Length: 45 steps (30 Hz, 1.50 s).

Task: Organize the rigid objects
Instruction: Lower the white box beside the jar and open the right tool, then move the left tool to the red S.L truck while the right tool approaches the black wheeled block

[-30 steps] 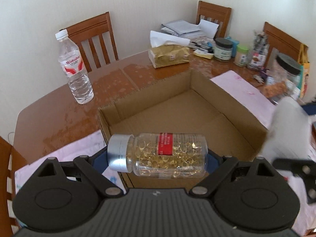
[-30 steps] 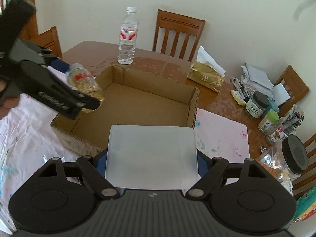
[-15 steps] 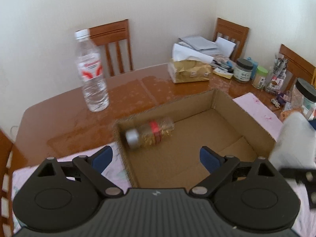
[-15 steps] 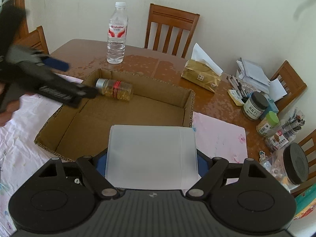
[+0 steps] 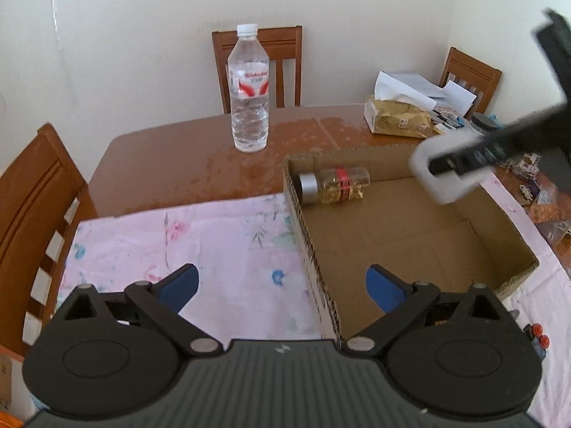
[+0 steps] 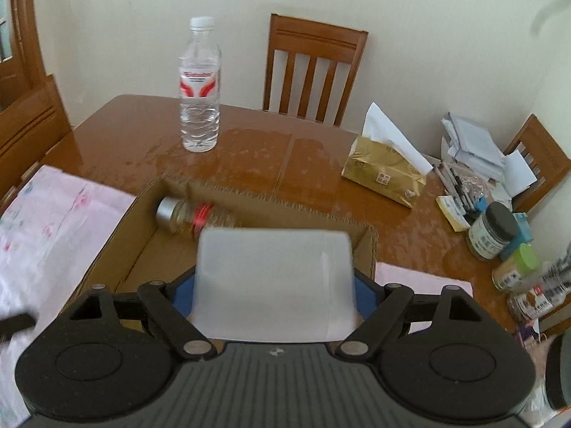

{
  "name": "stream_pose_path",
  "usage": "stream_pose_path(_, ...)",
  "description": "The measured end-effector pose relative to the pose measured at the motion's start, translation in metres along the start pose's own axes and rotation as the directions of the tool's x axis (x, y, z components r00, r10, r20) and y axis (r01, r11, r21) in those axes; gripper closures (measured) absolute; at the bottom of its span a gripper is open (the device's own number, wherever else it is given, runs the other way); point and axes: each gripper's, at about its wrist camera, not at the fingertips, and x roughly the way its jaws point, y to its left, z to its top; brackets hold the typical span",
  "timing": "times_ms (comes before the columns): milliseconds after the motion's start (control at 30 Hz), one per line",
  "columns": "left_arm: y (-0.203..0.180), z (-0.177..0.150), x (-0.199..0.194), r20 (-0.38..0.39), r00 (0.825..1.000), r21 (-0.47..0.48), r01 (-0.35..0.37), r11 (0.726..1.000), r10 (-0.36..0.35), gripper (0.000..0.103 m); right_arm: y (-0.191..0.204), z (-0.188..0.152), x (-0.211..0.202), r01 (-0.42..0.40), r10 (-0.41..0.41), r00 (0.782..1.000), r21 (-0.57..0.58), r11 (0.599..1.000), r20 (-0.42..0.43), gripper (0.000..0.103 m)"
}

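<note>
A clear pill bottle (image 5: 333, 189) with a silver cap and red label lies on its side in the far left corner of the open cardboard box (image 5: 410, 249). My left gripper (image 5: 282, 285) hangs over the box's near left wall. Its jaws are opening and nothing is between them. My right gripper (image 6: 274, 285) has a white translucent plastic box (image 6: 274, 278) between its blue pads, which touch the box's sides while the jaws are opening. It hovers over the cardboard box (image 6: 296, 210), just in front of the pill bottle (image 6: 192, 214).
A water bottle (image 5: 249, 100) stands on the brown table behind the cardboard box. A gold tissue pack (image 6: 385, 174), pens, papers and jars (image 6: 492, 232) crowd the right side. A pink cloth (image 5: 178, 242) covers the near table. Wooden chairs (image 6: 314, 71) ring it.
The left gripper let go of the pill bottle, which now lies in the cardboard box, and drew back to the left. The right gripper carried the white box forward over the cardboard box.
</note>
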Motion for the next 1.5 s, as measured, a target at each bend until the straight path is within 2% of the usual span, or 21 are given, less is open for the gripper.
stream_pose_path(67, 0.002, -0.004, -0.001, 0.001, 1.0, -0.005, -0.004, 1.0, 0.004, 0.003, 0.001, 0.007, 0.004, 0.023, -0.023, 1.0, 0.007, 1.0, 0.008, 0.0)
stream_pose_path(333, -0.007, -0.02, -0.014, 0.035, 0.999, 0.024, -0.016, 1.0, 0.015, 0.003, -0.001, -0.012, -0.023, 0.023, -0.024, 0.999, 0.026, 0.999, 0.035, 0.0)
stream_pose_path(500, -0.02, -0.03, -0.021, 0.019, 1.0, 0.014, -0.017, 1.0, 0.017, 0.003, -0.004, -0.041, -0.04, 0.012, -0.013, 0.999, 0.033, 0.999, 0.037, 0.0)
stream_pose_path(633, -0.033, -0.038, -0.032, 0.01, 0.998, -0.012, -0.059, 0.998, 0.059, 0.003, -0.011, -0.07, -0.054, -0.004, 0.003, 0.999, 0.042, 0.999, 0.033, 0.0)
stream_pose_path(767, -0.047, -0.052, -0.044, -0.005, 0.997, -0.028, -0.071, 0.997, 0.071, 0.003, -0.021, -0.102, -0.067, -0.016, 0.014, 1.0, 0.069, 0.997, 0.026, 0.0)
stream_pose_path(1033, -0.079, -0.086, -0.054, -0.084, 0.989, -0.012, -0.126, 0.992, 0.124, 0.003, -0.045, -0.168, -0.068, -0.042, 0.049, 0.997, 0.115, 0.993, -0.06, 0.0)
stream_pose_path(1167, -0.088, -0.104, -0.055, -0.134, 0.981, -0.036, -0.146, 0.989, 0.14, 0.003, -0.05, -0.193, -0.066, -0.049, 0.06, 0.994, 0.12, 0.992, -0.092, 0.0)
stream_pose_path(1267, -0.096, -0.113, -0.056, -0.158, 0.976, -0.042, -0.156, 0.987, 0.148, 0.003, -0.052, -0.205, -0.063, -0.075, 0.09, 0.99, 0.127, 0.989, -0.113, 0.0)
stream_pose_path(1500, -0.107, -0.123, -0.056, -0.182, 0.968, -0.035, -0.18, 0.983, 0.17, 0.003, -0.049, -0.217, -0.051, -0.077, 0.094, 0.987, 0.128, 0.989, -0.131, 0.0)
